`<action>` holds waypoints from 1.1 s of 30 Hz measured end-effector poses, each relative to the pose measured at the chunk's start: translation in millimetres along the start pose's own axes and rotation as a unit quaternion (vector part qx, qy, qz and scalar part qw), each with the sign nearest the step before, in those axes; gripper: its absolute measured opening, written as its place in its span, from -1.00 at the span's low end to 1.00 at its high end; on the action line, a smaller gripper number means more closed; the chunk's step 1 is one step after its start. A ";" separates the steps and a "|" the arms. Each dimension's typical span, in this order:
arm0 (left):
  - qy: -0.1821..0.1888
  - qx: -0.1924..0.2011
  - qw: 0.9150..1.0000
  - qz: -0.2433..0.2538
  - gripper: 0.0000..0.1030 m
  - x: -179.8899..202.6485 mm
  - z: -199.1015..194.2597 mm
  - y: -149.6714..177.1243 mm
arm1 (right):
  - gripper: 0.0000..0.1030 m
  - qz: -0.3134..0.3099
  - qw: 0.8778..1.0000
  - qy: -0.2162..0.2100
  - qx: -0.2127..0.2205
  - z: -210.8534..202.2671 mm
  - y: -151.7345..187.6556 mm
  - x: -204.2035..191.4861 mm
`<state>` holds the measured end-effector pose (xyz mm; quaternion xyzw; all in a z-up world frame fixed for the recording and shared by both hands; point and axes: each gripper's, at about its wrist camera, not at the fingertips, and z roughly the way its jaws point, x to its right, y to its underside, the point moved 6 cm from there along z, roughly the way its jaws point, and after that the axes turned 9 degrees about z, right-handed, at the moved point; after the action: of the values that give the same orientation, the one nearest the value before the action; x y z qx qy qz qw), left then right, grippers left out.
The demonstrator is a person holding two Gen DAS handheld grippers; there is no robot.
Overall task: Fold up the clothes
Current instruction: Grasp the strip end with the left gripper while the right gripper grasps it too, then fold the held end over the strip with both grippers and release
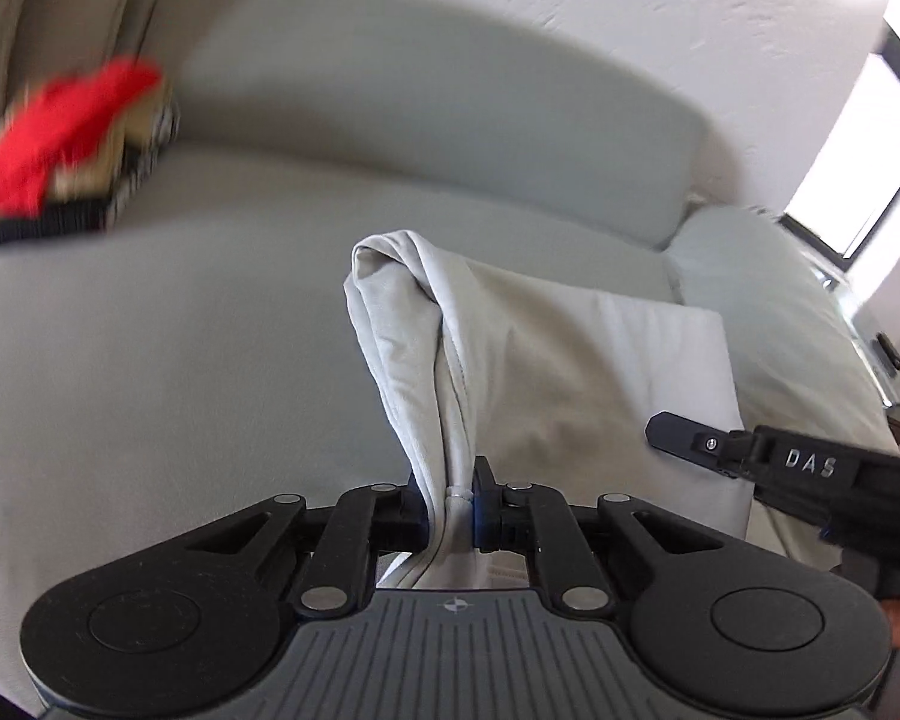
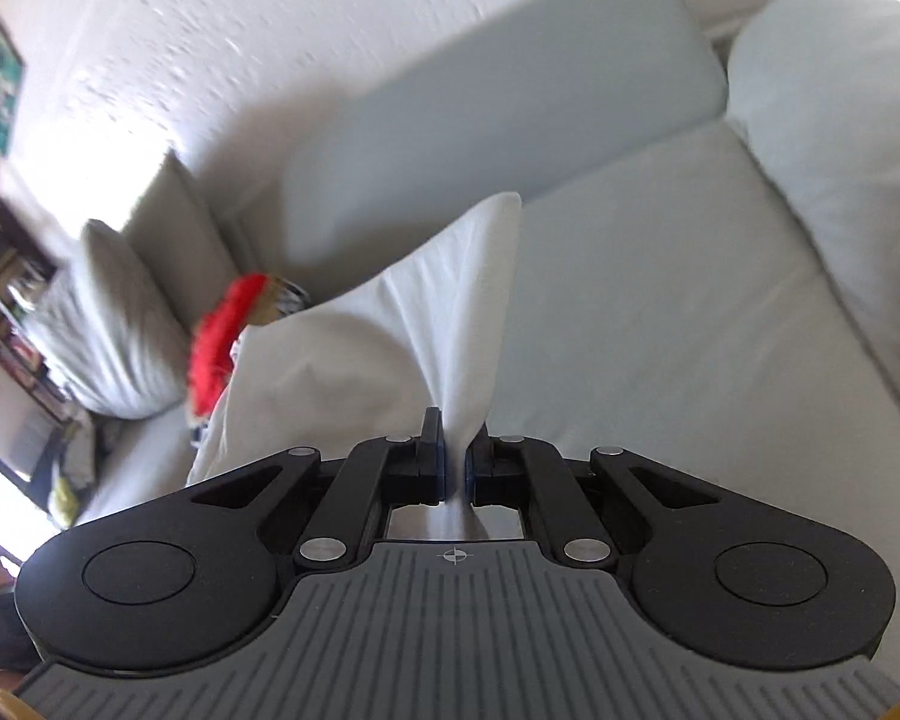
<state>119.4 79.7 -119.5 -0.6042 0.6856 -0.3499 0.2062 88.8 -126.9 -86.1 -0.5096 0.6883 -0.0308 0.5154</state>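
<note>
A pale grey-white garment (image 1: 546, 372) is held up above a light grey sofa seat (image 1: 168, 360). My left gripper (image 1: 450, 501) is shut on a bunched, hemmed edge of it, and the cloth rises from the jaws in a folded peak. In the right wrist view the same garment (image 2: 354, 348) fans out to the left and up from my right gripper (image 2: 455, 465), which is shut on a pinched corner. The right gripper's black finger (image 1: 690, 441) also shows at the right of the left wrist view, beside the cloth.
A pile of clothes with a red item on top (image 1: 60, 132) lies at the sofa's left end, also seen as a red item (image 2: 222, 336) in the right wrist view. Back cushions (image 1: 438, 120), a loose pillow (image 2: 108, 324), a padded armrest (image 2: 840, 120) and shelves (image 2: 6, 276) surround the seat.
</note>
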 end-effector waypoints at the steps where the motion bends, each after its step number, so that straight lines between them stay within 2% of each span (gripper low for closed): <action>1: 0.002 0.023 1.000 0.009 -0.82 11.5 -19.1 1.7 | -0.89 -0.016 1.000 -0.002 0.011 -13.0 -1.4 -6.9; 3: 0.012 0.065 0.998 0.021 -0.82 34.4 -53.8 5.0 | -0.89 -0.020 0.999 -0.008 0.041 -56.6 -5.9 -9.8; 8: 0.100 0.120 0.988 0.014 -0.82 82.4 -116.0 9.5 | -0.89 -0.017 0.991 -0.025 0.128 -170.5 -26.8 -9.0; 12: 0.176 0.162 0.970 0.037 -0.82 137.3 -153.5 -7.7 | -0.89 -0.013 0.982 -0.005 0.190 -262.5 -50.7 7.2; 16: 0.251 0.158 0.953 0.066 -0.82 196.5 -166.3 -25.7 | -0.89 0.012 0.974 0.043 0.224 -321.1 -68.6 42.5; 19: 0.298 0.135 0.942 0.079 -0.82 238.2 -159.8 -35.2 | -0.89 0.040 0.968 0.083 0.235 -339.1 -79.7 82.0; 24: 0.327 0.043 0.939 0.097 -0.82 299.7 -98.5 -30.7 | -0.90 0.104 0.962 0.116 0.223 -317.8 -101.4 151.4; 27: 0.323 -0.007 0.940 0.107 -0.83 328.4 -52.8 -26.1 | -0.90 0.125 0.959 0.136 0.217 -295.8 -119.6 189.5; 33: 0.301 -0.057 0.945 0.116 -0.89 355.0 31.6 -27.4 | -0.90 0.162 0.953 0.162 0.199 -248.6 -162.6 256.9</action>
<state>94.8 -273.6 -71.0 -0.3977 0.8000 -0.4492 -0.0049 26.5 -513.1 -52.0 -0.2666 0.8157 -0.1655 0.4860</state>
